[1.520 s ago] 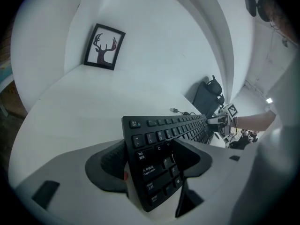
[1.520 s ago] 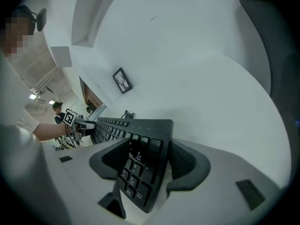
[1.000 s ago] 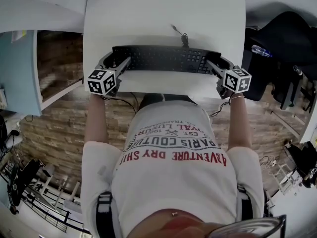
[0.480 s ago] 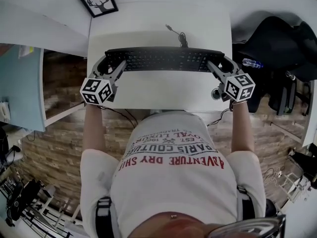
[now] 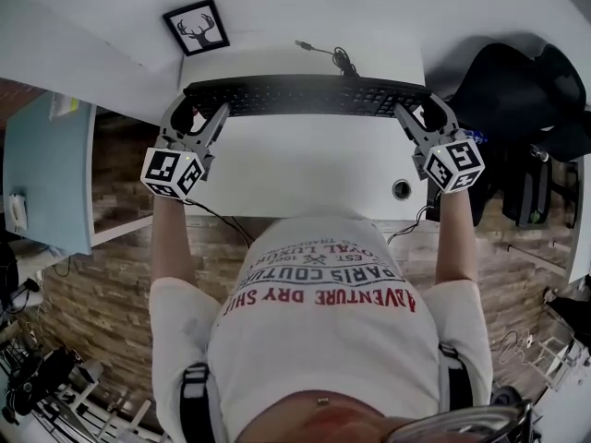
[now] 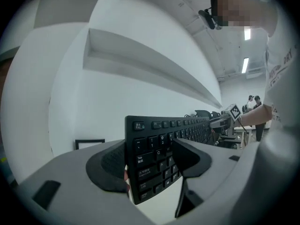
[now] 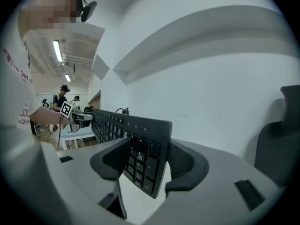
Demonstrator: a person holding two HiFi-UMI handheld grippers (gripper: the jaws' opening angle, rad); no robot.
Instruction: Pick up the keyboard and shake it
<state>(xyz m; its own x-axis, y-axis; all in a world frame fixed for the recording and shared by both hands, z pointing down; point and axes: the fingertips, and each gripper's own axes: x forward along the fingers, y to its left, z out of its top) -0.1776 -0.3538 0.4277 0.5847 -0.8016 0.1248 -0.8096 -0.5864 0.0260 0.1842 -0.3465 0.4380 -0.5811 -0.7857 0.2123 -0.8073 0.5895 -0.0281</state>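
Keyboard (image 5: 305, 95) is off the white desk (image 5: 305, 169), held over the desk's far edge at 12 o'clock from the person and gripped at both ends. The desk takes up the middle of the head view, with the person's printed shirt (image 5: 319, 298) at 6 o'clock from it. A dark chair (image 5: 517, 90) stands just beside the desk at 3 o'clock.

Keyboard's long axis runs 9 o'clock to 3 o'clock, across the person's front. It is black and shows as a narrow strip from above. Both gripper views show it tipped up on its long edge, key face turned toward the person.

Left gripper (image 5: 199, 115) is clenched on the 9 o'clock end: in the left gripper view (image 6: 152, 156) one pad presses the key face near the Tab key and the other presses the back. Right gripper (image 5: 420, 113) is clenched on the 3 o'clock end, and the right gripper view (image 7: 140, 158) shows the number keys squeezed between its pads. Each gripper reaches the keyboard from the 6 o'clock side, marker cubes (image 5: 172, 172) trailing toward the person.

A framed deer picture (image 5: 197, 28) lies at 11 o'clock from the keyboard, apart from it. The keyboard's cable (image 5: 331, 55) leaves the back edge toward 12 o'clock. A round hole (image 5: 401, 189) sits in the desk at 6 o'clock from the right gripper.
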